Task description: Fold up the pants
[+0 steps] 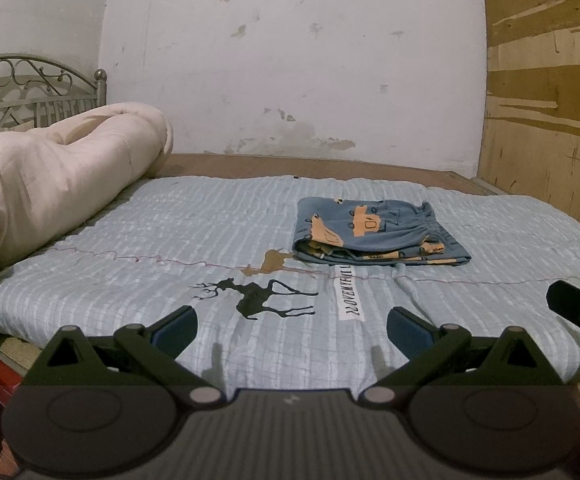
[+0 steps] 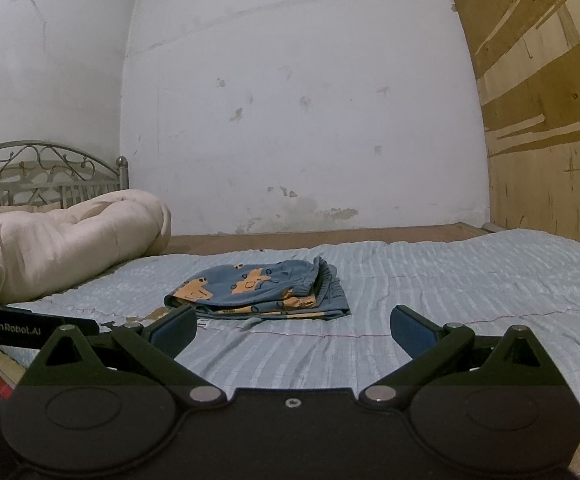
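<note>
Currently listed: one pair of blue pants [image 1: 378, 232] with orange print, lying folded into a compact stack on the pale blue striped bedspread [image 1: 170, 232], toward the far middle of the bed, elastic waistband on the right side of the bundle and folded edges facing the cameras. Left gripper [image 1: 292, 326]: jaws spread wide, holding nothing, hovering over the near edge of the bedspread, well apart from the pants. Right gripper [image 2: 293, 326]: likewise spread wide and empty, near the bed's front edge, the pants ahead and slightly left of its line. Also present: a cream quilt [image 1: 50, 176] rolled at the left, a metal headboard [image 1: 30, 84] behind it, a white wall [image 1: 290, 60], a wood panel [image 1: 550, 100] at the right. Condition of task, as judged: folding appears complete or nearly so. Hazards: the layers look loose and unevenly stacked, so a pinch on only the top layer would likely drag it off and undo the fold; a low pass could snag the soft bedspread and shift the bundle; pressing one side may splay the lower layers outward.
</note>
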Demonstrator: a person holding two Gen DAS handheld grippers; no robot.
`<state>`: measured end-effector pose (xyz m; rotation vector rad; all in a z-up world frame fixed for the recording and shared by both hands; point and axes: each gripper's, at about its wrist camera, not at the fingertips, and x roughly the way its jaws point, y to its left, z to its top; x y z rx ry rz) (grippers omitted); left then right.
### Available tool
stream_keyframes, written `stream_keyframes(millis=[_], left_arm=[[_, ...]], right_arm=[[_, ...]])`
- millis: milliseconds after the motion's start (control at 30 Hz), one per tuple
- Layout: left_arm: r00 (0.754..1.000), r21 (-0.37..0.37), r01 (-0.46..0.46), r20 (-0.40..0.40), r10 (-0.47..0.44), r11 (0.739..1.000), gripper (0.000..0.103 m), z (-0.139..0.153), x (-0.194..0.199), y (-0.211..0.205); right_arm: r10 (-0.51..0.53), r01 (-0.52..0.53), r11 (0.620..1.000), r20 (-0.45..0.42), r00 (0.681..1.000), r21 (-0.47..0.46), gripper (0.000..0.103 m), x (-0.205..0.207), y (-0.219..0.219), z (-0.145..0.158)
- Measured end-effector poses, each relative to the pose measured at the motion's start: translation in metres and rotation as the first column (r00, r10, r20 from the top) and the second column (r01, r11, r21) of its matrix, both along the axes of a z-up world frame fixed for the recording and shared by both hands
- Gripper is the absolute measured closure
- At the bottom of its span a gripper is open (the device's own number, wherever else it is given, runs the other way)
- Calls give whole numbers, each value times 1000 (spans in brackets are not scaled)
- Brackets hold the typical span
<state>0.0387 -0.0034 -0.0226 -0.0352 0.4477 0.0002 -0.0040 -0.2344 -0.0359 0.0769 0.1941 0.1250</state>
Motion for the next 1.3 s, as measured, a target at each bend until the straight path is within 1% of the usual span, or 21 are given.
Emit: stream_keyframes(millis=[1200,1300], left_arm=[[1000,-1,2,1,-2,1000,1,0,0,0],[1000,9,-7,7,6,1000,1,0,-2,-1]], right_arm=[[4,-4,1000,1,1000,-3,1,0,1,-1],[4,-4,1000,1,1000,-3,1,0,1,-1]])
